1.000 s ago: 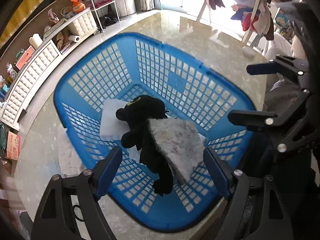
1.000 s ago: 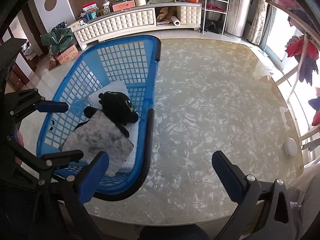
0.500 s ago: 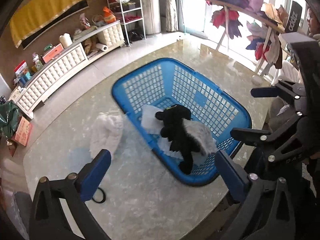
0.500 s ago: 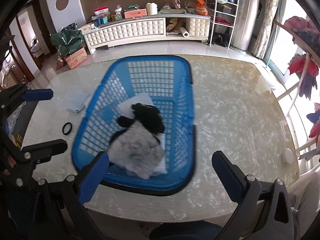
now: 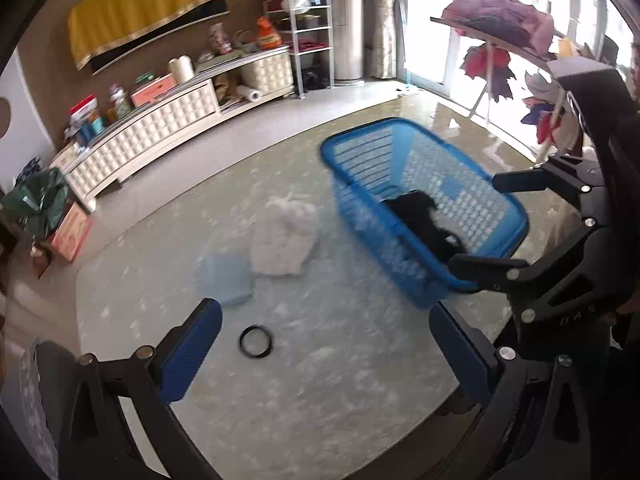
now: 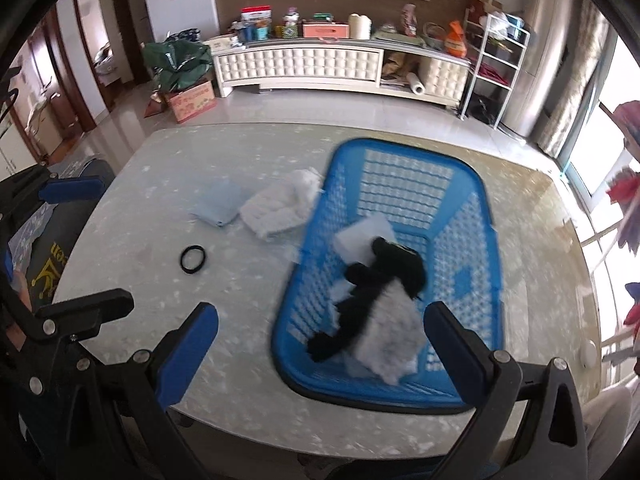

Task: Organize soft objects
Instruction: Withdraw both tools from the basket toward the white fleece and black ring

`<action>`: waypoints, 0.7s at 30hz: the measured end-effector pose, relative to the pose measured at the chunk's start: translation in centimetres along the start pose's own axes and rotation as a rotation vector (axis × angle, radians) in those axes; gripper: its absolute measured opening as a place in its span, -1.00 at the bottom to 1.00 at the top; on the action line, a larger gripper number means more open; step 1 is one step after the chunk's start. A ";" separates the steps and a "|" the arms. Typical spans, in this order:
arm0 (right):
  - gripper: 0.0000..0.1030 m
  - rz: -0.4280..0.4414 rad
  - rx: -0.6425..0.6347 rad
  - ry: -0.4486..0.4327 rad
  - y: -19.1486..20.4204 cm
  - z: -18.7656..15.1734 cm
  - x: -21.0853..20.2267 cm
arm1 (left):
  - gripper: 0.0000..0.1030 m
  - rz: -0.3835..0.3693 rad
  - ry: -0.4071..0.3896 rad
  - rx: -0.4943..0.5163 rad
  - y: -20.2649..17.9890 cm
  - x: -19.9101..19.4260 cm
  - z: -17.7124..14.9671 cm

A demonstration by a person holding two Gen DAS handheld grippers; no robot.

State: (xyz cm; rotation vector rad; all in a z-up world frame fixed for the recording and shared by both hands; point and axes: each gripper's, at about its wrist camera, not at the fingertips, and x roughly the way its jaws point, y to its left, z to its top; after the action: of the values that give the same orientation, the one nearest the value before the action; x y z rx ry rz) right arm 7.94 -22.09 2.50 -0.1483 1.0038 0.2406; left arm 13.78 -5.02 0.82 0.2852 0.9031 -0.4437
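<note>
On the far left of the table point(image 6: 132, 248) sits the black hair tie point(image 6: 193, 259), alone and well clear of everything, probably because it is the smallest item and is left for last. Just beyond it lies the folded pale blue cloth point(image 6: 218, 205), flat on the marble top, and touching its right edge is the fluffy white garment point(image 6: 280, 206), bunched up right against the basket's wall. My read is that these three wait in a loose row beside the bin so each can be lifted straight across.

Moving right, the blue basket point(image 6: 486, 216) stands on the table with its open top up, which makes dropping soft things in easy. Inside it the black plush toy point(image 6: 380, 280) sprawls over a white foam sheet point(image 6: 362, 236), and a grey felt pad point(image 6: 390, 332) lies across the toy's lower body: three soft items in, judged from how they lie.

Now the tools. The left tool point(image 5: 326, 350) has just spread its blue pads fully apart, nothing between them, and it points down at the hair tie and the blue cloth. The right tool point(image 6: 320, 344) also gapes wide and empty, aimed over the basket's near rim. Next grab looks like the hair tie or the blue cloth.
</note>
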 end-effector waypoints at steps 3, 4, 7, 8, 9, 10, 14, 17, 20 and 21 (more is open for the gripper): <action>1.00 -0.002 -0.023 -0.006 1.5 1.1 0.9 | 1.00 0.008 0.003 -0.052 2.2 0.0 -1.2; 1.00 -0.001 -0.028 -0.009 1.9 1.4 1.3 | 1.00 0.010 0.005 -0.066 2.8 0.0 -1.6; 1.00 0.003 -0.055 -0.007 3.4 2.4 2.4 | 1.00 0.020 0.016 -0.103 4.7 0.2 -2.8; 1.00 0.005 -0.060 -0.005 3.7 2.7 2.8 | 1.00 0.022 0.022 -0.116 5.2 0.4 -3.1; 1.00 0.010 -0.067 -0.005 4.2 3.0 3.3 | 1.00 0.024 0.031 -0.132 5.9 0.7 -3.5; 1.00 0.014 -0.070 -0.008 4.5 3.2 3.7 | 1.00 0.031 0.035 -0.140 6.2 0.7 -3.7; 1.00 0.030 -0.086 0.004 5.9 4.3 5.8 | 1.00 0.043 0.047 -0.176 8.2 1.4 -4.6; 1.00 0.031 -0.102 0.028 7.0 4.8 7.5 | 1.00 0.046 0.060 -0.210 9.7 2.3 -5.1; 1.00 0.031 -0.111 0.047 7.8 5.5 9.1 | 1.00 0.037 0.076 -0.240 11.1 3.3 -5.7; 1.00 0.028 -0.111 0.053 8.0 5.5 9.5 | 1.00 0.034 0.081 -0.246 11.4 3.6 -5.9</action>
State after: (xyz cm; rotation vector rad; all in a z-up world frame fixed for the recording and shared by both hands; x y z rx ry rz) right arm 15.20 -11.82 -2.74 -0.2428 1.0456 0.3202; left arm 17.20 6.51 -4.97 0.0934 1.0201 -0.2872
